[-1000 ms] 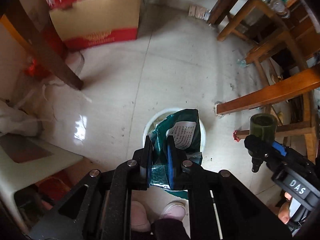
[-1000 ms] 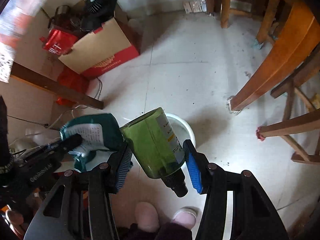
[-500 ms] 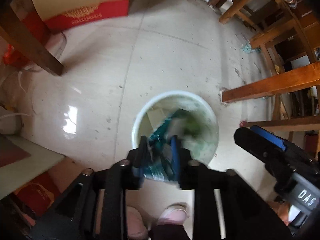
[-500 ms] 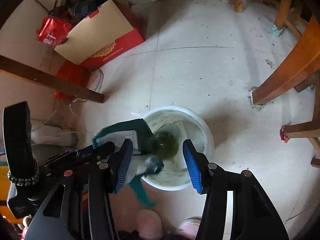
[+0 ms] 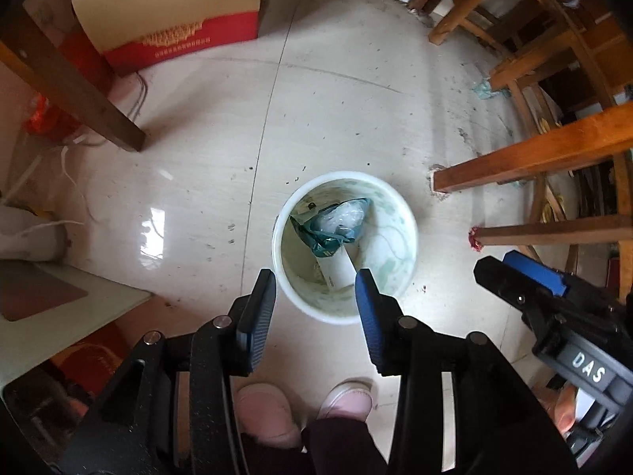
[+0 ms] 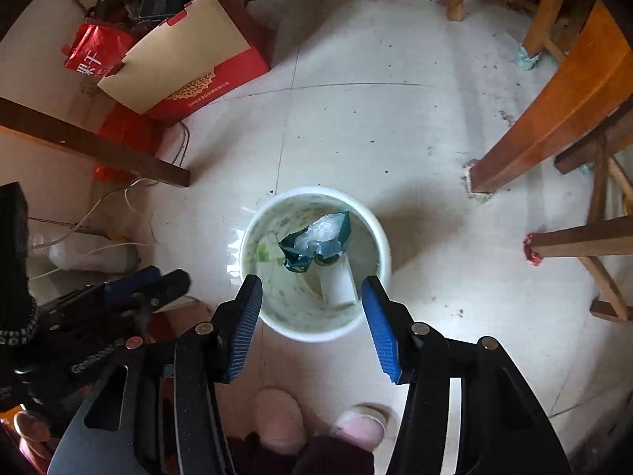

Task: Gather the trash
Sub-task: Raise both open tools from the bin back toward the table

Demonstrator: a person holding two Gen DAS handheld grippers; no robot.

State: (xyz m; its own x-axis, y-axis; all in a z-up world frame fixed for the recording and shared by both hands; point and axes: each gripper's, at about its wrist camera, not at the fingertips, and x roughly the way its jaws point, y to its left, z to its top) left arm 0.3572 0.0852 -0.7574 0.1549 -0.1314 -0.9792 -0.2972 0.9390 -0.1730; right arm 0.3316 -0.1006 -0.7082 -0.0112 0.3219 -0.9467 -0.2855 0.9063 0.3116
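A white trash bin (image 5: 411, 233) stands on the tiled floor below both grippers; it also shows in the right wrist view (image 6: 385, 245). A crumpled teal snack bag (image 5: 336, 227) lies inside it, seen too in the right wrist view (image 6: 316, 241). Part of the green bottle (image 6: 327, 262) shows under the bag. My left gripper (image 5: 314, 297) is open and empty above the bin's near rim. My right gripper (image 6: 310, 304) is open and empty above the same rim. The right gripper also shows at the right of the left wrist view (image 5: 554, 301).
A red and tan cardboard box (image 5: 170, 19) stands at the back left. Dark wooden legs (image 5: 79, 79) cross the left. Orange wooden chair and table legs (image 5: 534, 158) stand at the right. The person's pink slippers (image 5: 269, 411) are below the grippers.
The left gripper opened and dropped the teal bag into the bin. The right gripper opened and dropped the green bottle into the bin. Both grippers now hang empty above it.
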